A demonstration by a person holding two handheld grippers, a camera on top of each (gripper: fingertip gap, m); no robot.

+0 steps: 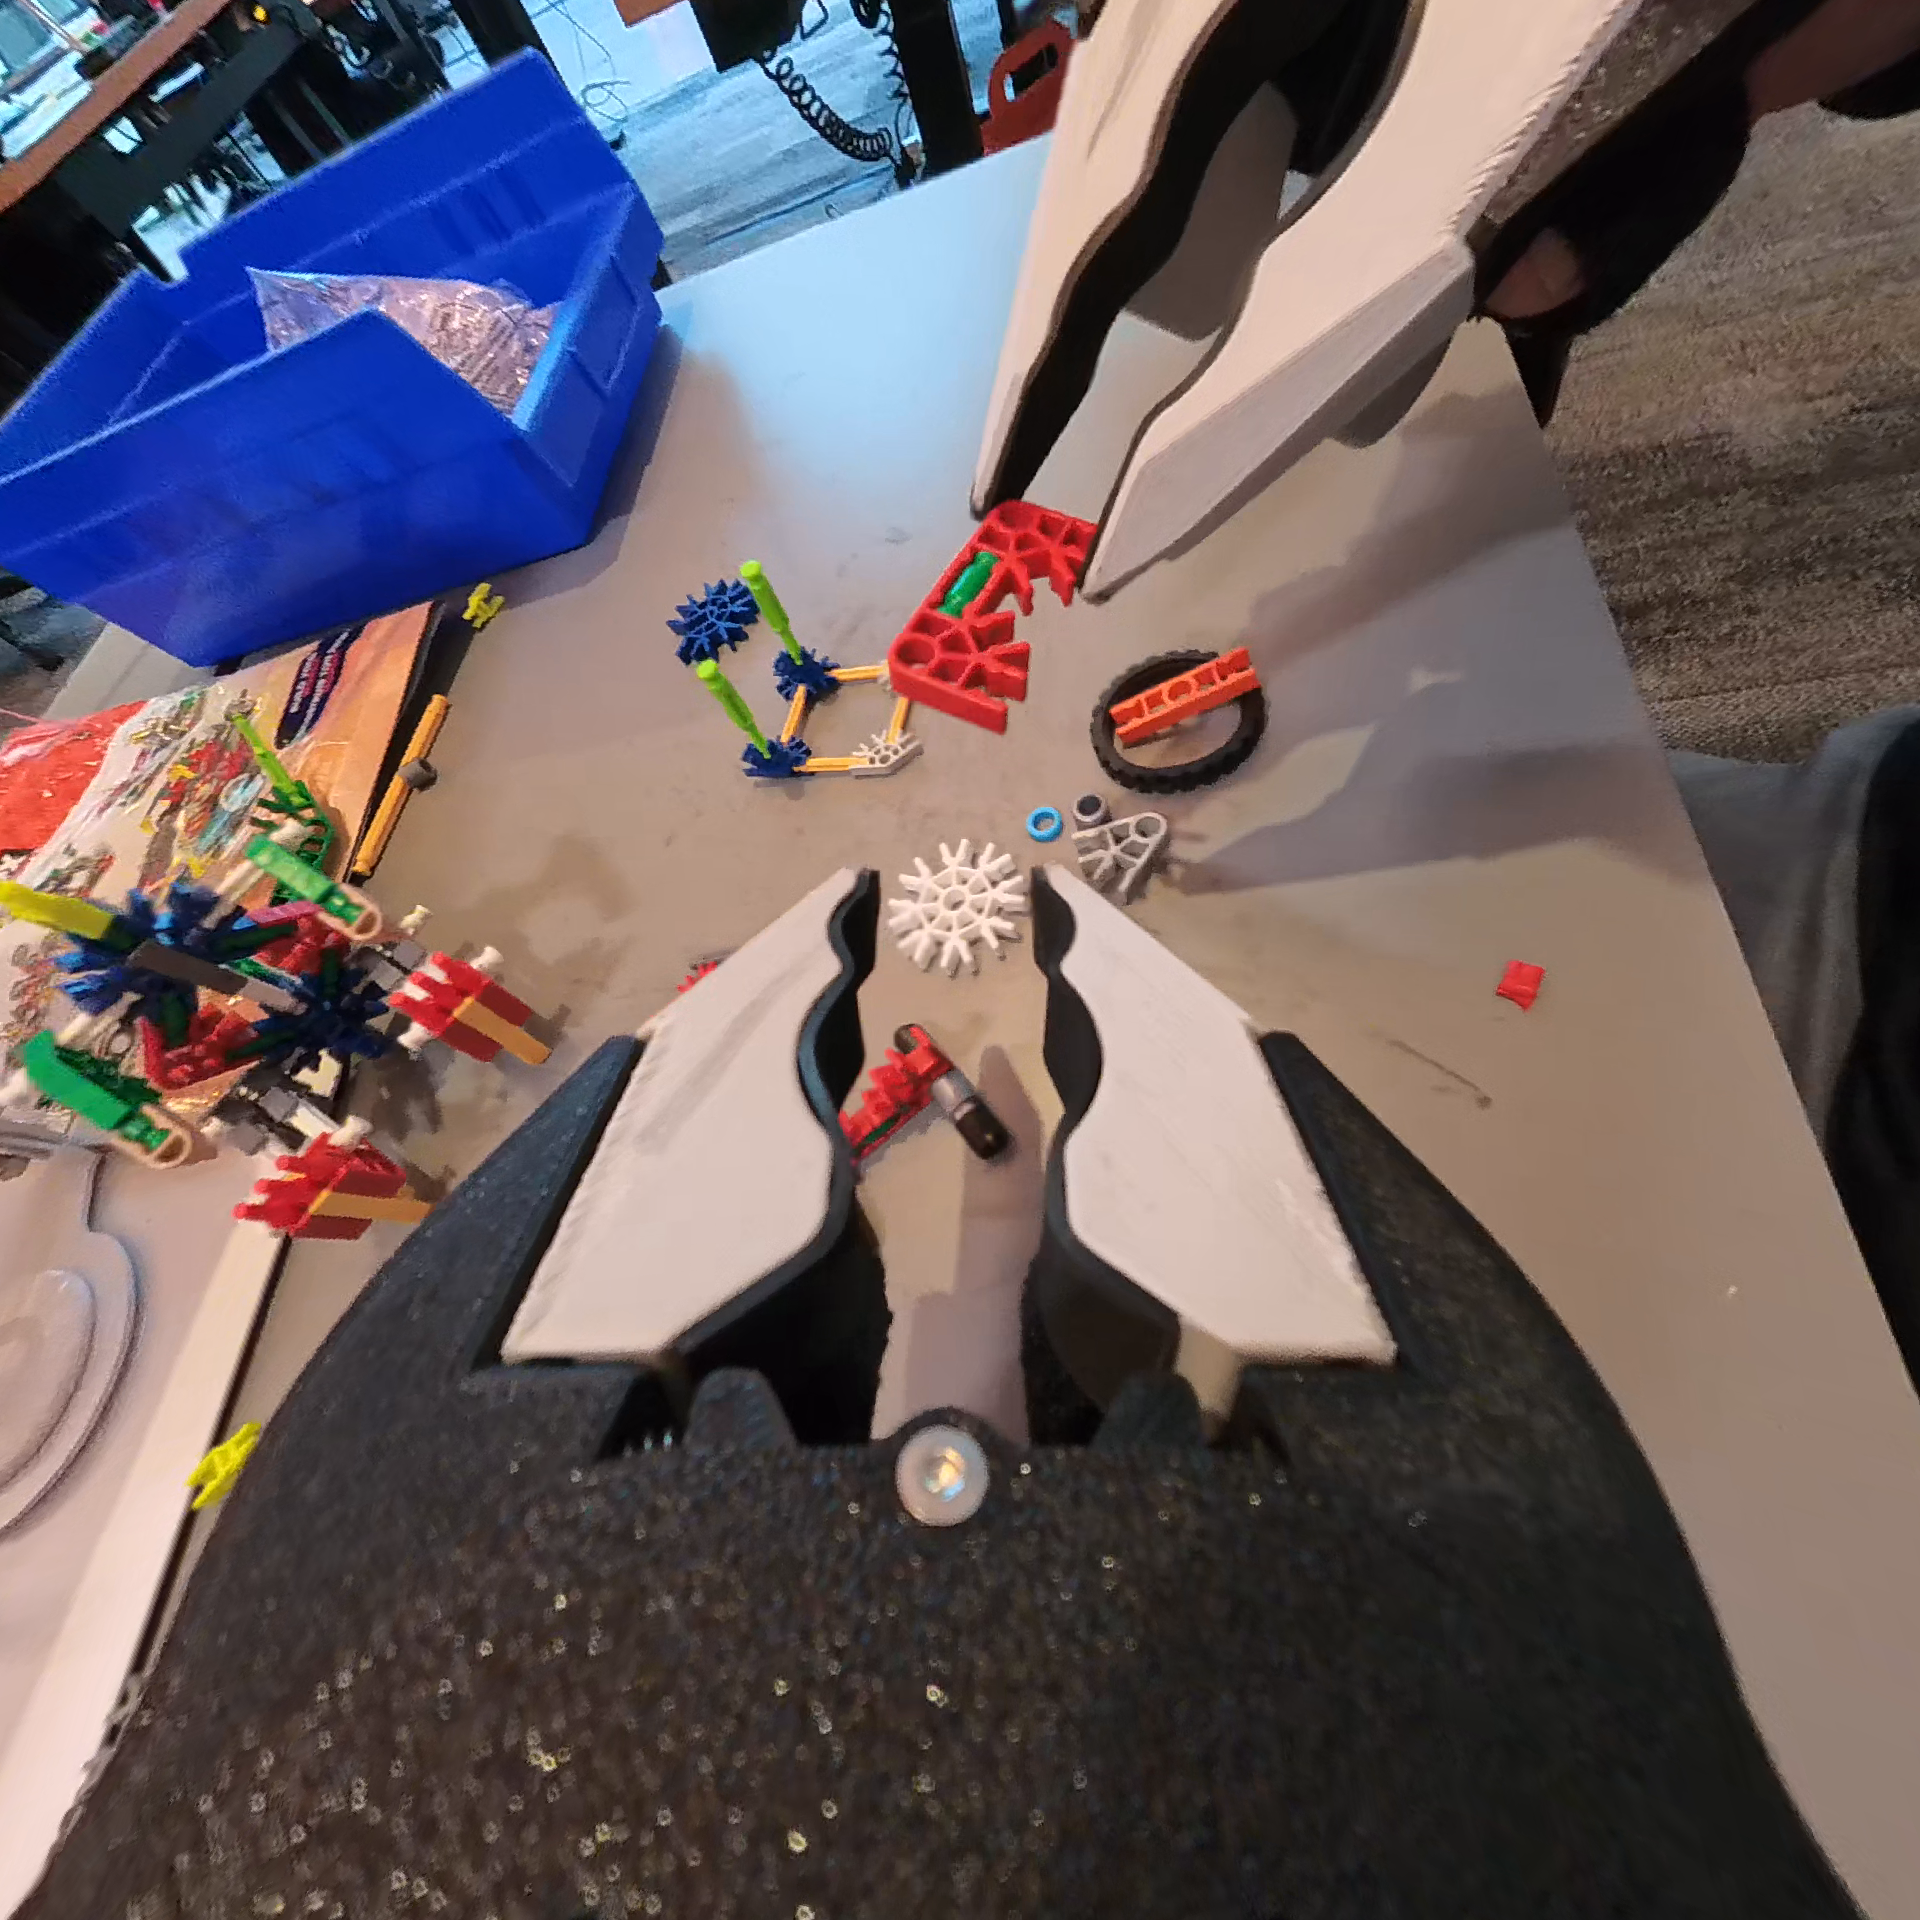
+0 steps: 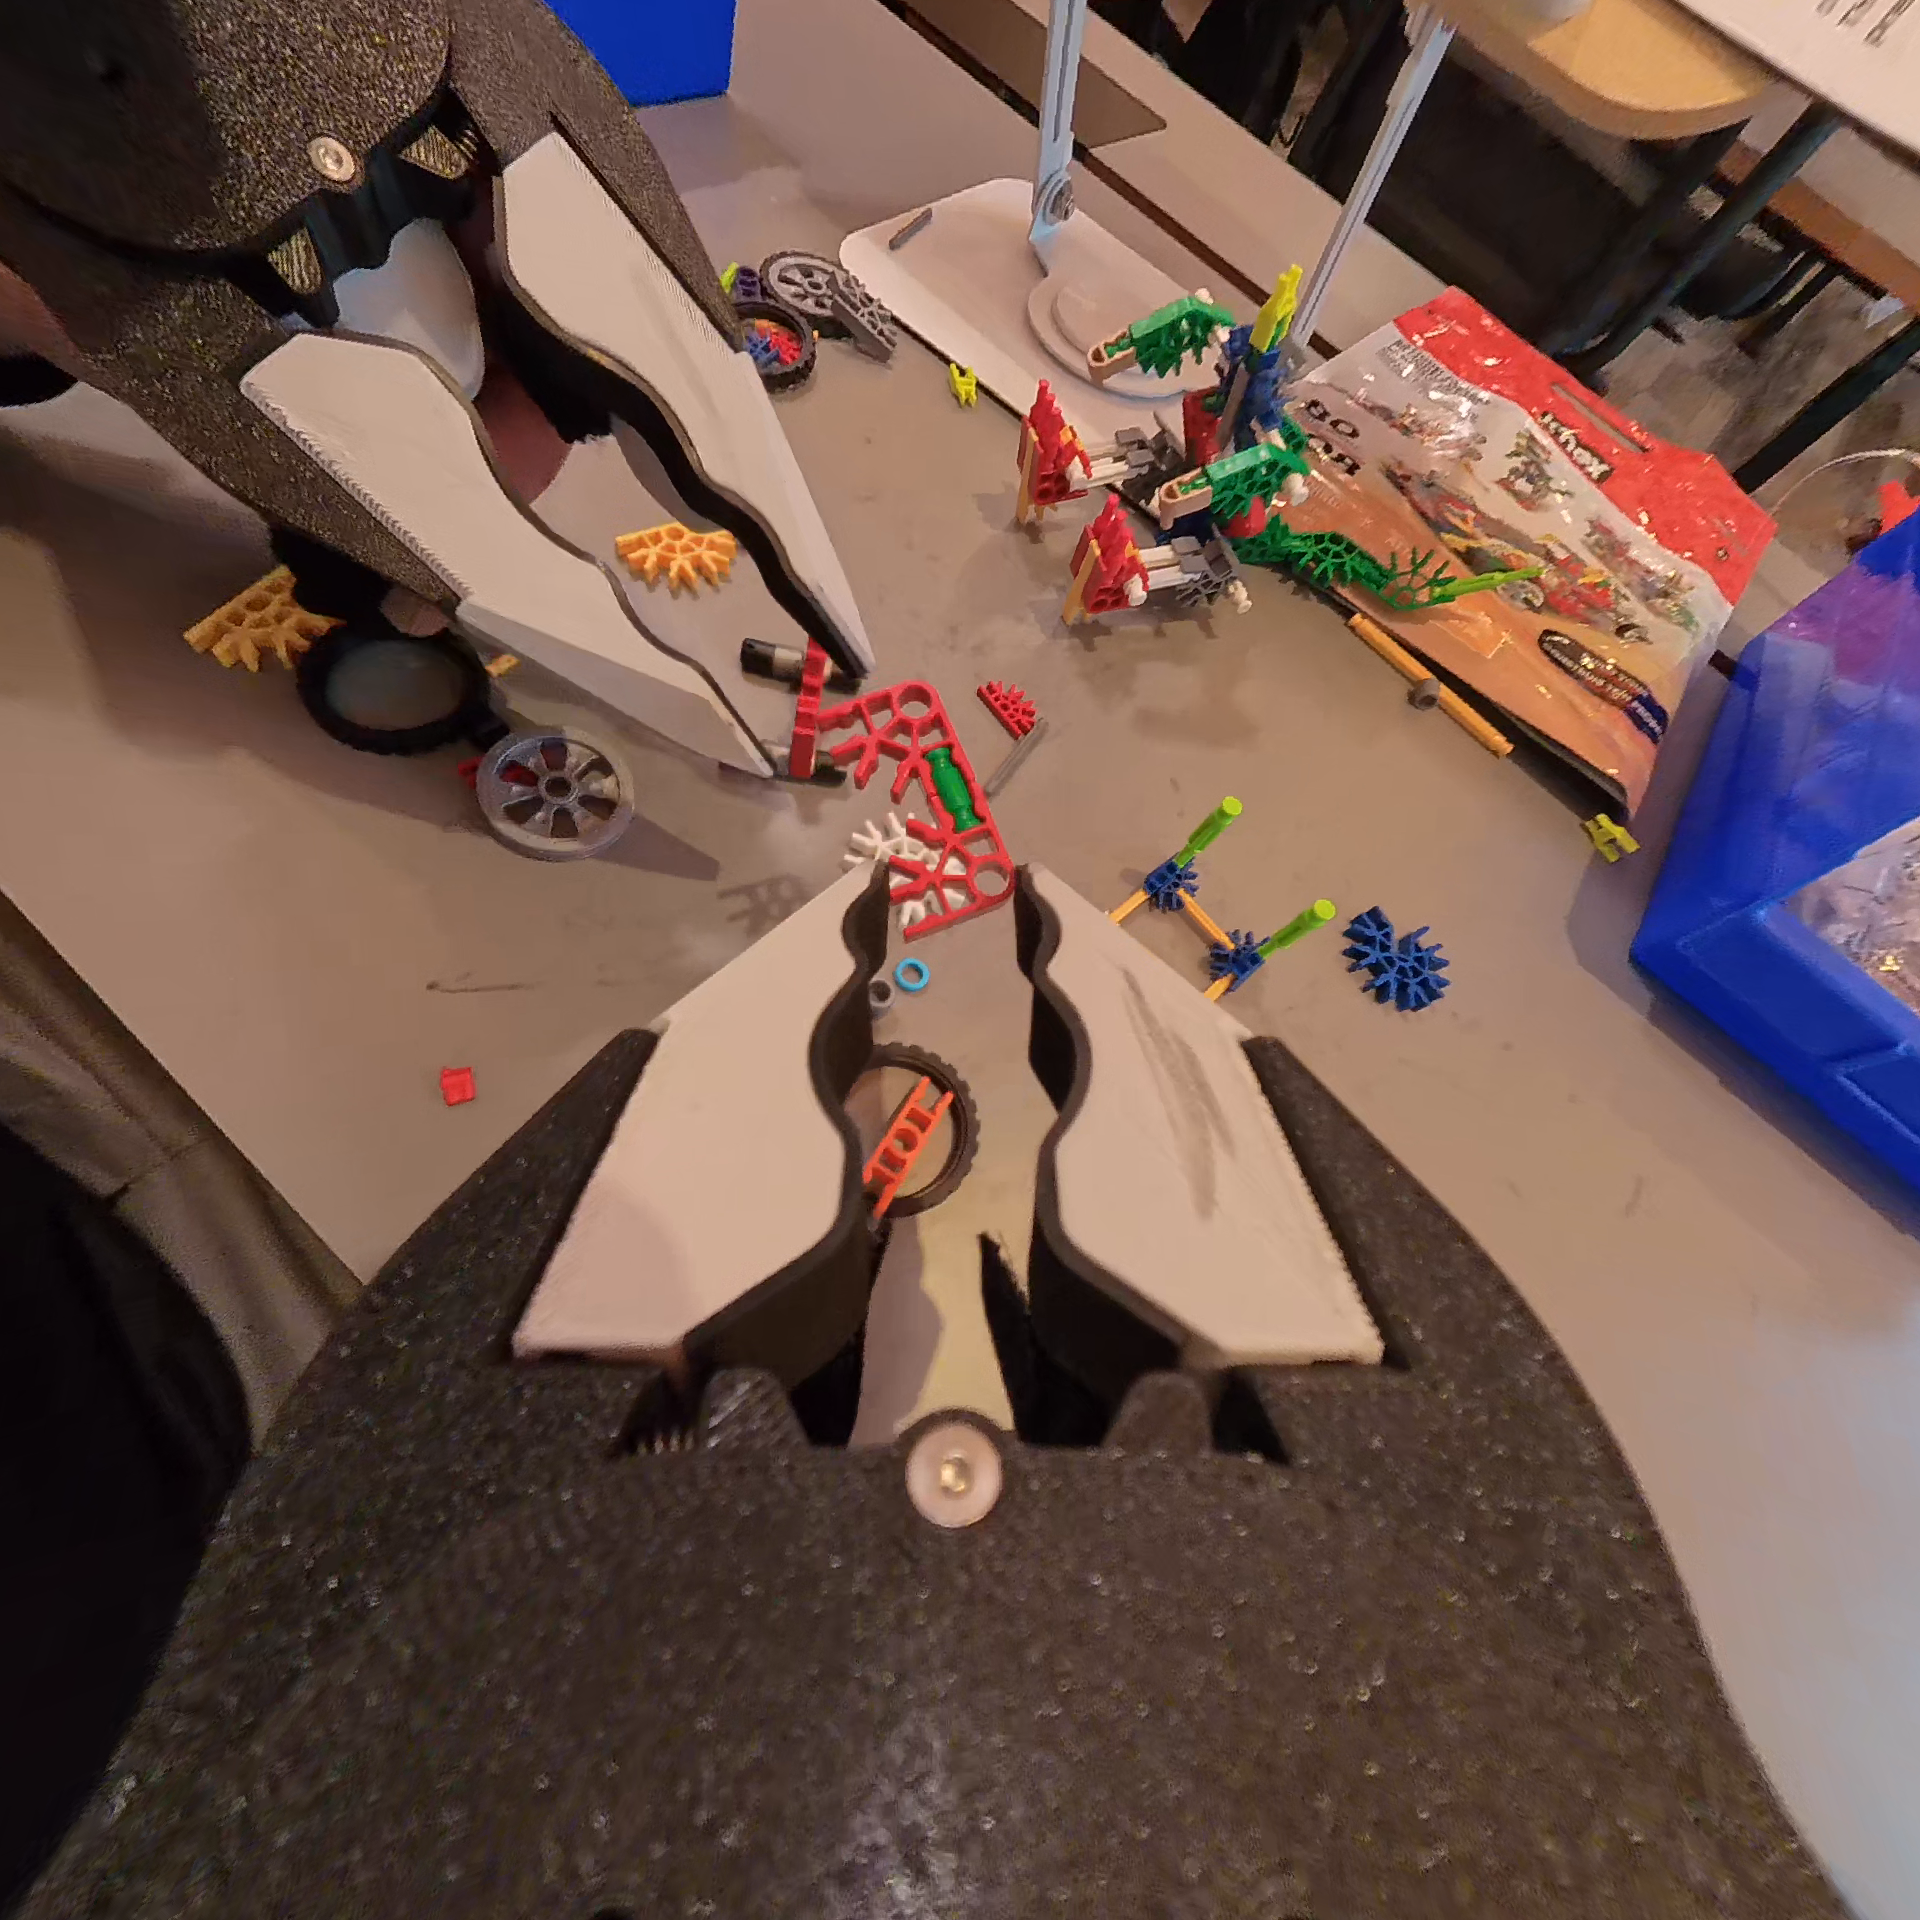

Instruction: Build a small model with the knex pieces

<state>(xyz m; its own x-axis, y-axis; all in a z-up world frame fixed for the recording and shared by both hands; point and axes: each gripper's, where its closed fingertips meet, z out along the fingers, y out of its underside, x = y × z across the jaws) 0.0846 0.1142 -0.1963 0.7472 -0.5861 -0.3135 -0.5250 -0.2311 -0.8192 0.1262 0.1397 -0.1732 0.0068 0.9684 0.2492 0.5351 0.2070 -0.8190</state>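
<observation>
Red lattice panel (image 1: 961, 644), with a short green rod (image 1: 966, 582) clipped into it, lies flat on the grey bench (image 1: 1351, 1091) just above the centre of the left wrist view. My right gripper (image 2: 953, 883) reaches it from the upper right of that view. Its fingers are spread and stand astride the panel's far end, one tip at either side. I cannot tell whether the pads actually press on it.

My left gripper (image 1: 956, 894) is released too, fingers apart and holding nothing. A white snowflake connector (image 1: 956, 920) sits on the bench just beyond their tips. Farther back between the fingers lies a small red connector with a dark stub rod (image 1: 914, 1091).

Right of the panel a black tyre (image 1: 1179, 717) lies flat with an orange bar (image 1: 1184, 698) across it. Between the tyre and the snowflake are a blue ring (image 1: 1042, 824) and a grey connector (image 1: 1122, 847). Left of the panel, touching its lower corner, stands a small frame of blue connectors, yellow rods and green rods (image 1: 810, 707).

A blue bin (image 1: 312, 468) fills the upper left. Below it, at the left edge, a many-coloured model (image 1: 208, 997) rests on a printed bag (image 1: 104, 769).
</observation>
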